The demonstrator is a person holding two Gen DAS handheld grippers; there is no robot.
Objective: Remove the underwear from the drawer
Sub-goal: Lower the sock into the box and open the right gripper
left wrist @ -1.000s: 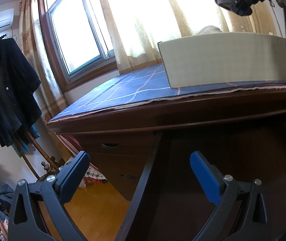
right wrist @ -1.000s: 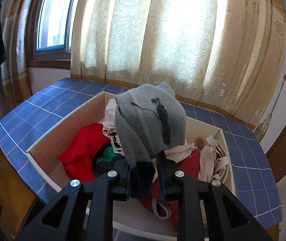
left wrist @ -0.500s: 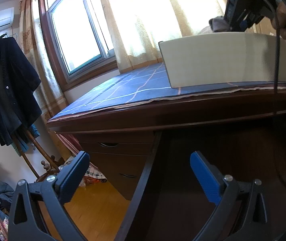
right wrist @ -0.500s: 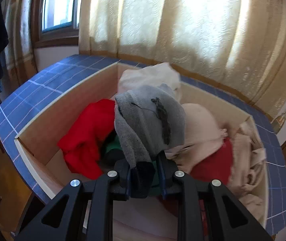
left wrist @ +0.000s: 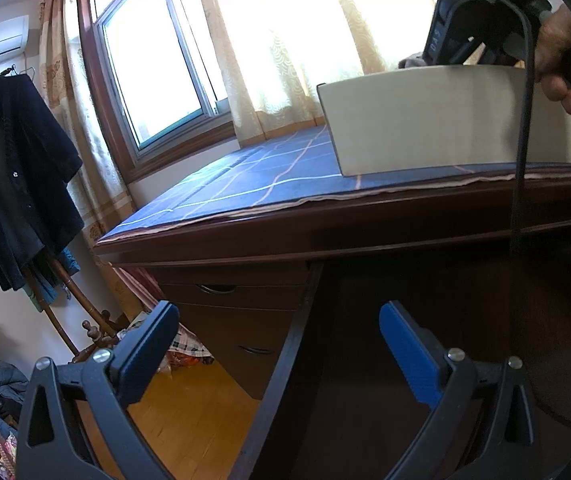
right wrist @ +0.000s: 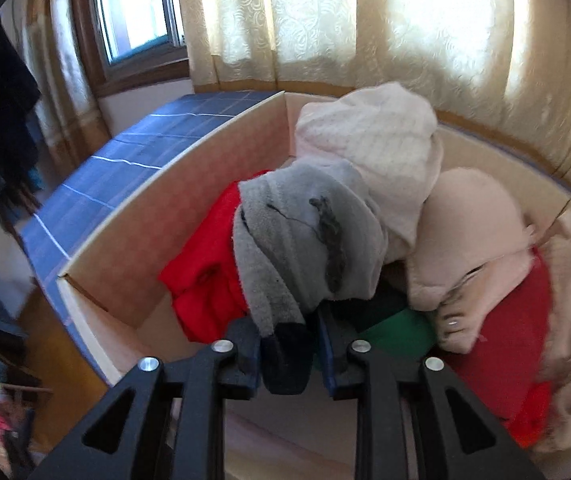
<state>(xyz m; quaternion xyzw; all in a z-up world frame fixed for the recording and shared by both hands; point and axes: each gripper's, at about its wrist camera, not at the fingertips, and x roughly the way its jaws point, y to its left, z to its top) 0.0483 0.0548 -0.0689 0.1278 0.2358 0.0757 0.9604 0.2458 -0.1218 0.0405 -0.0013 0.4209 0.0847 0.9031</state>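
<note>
Two grippers are in use. The left gripper (left wrist: 277, 344) holds its fingers (left wrist: 147, 350) spread wide with nothing between them; beyond and above them runs the dark wooden counter (left wrist: 325, 224) under a blue checked cloth (left wrist: 269, 176), with the side wall of the cardboard box (left wrist: 425, 120) standing on it. To the left of the fingers a dark coat (left wrist: 9, 176) hangs on a rack.

The right gripper (right wrist: 287, 356) points down into the box (right wrist: 133, 232). Its jaws have just been opening. A grey sock-like garment (right wrist: 305, 248) lies between the fingers (right wrist: 245, 352): the dark toe end sits in the gap, touching the left finger, with a slim space visible at the right finger, so the grip reads as loosened rather than clenched. The garment is fleecy grey knit with a dark thread mark on its upper face and a near-black tip. It rises from the fingers and rests on the pile inside the box.

Left of the fingers lies a red garment (right wrist: 201, 276). Ahead, behind the grey piece, sits a cream knit item (right wrist: 377, 148). To the right lie a beige padded piece (right wrist: 469, 240), a green item (right wrist: 397, 332) and a second red garment (right wrist: 505, 344).
</note>
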